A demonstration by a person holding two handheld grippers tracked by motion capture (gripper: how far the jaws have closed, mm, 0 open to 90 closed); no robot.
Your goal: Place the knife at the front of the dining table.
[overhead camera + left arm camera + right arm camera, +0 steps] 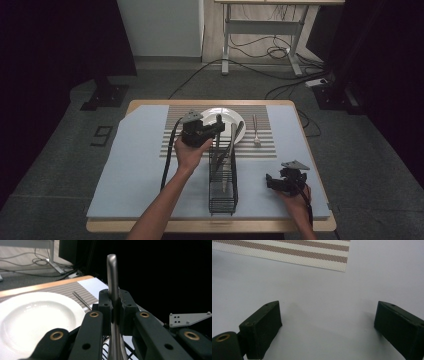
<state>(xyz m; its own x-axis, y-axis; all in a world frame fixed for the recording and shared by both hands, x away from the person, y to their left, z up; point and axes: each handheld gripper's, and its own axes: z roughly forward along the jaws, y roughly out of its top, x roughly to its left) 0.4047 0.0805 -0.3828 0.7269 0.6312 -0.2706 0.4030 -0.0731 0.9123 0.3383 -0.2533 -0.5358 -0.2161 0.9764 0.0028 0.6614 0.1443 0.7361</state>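
Note:
My left gripper (115,300) is shut on the slim metal handle of a utensil (112,272), which stands upright between the pads. From above, this gripper (218,125) hovers over the far end of a black wire rack (222,200), beside the white plate (227,116). Other utensils (233,140) lean out of the rack toward the plate. My right gripper (270,182) rests low near the table's front right corner. Its jaws (327,325) stand wide apart over the bare blue mat (324,290), nothing between them.
A fork (255,131) lies on the striped placemat (170,145) right of the plate. The blue mat (135,170) covers most of the wooden table (305,227). Cables and a desk frame (260,30) are on the floor beyond.

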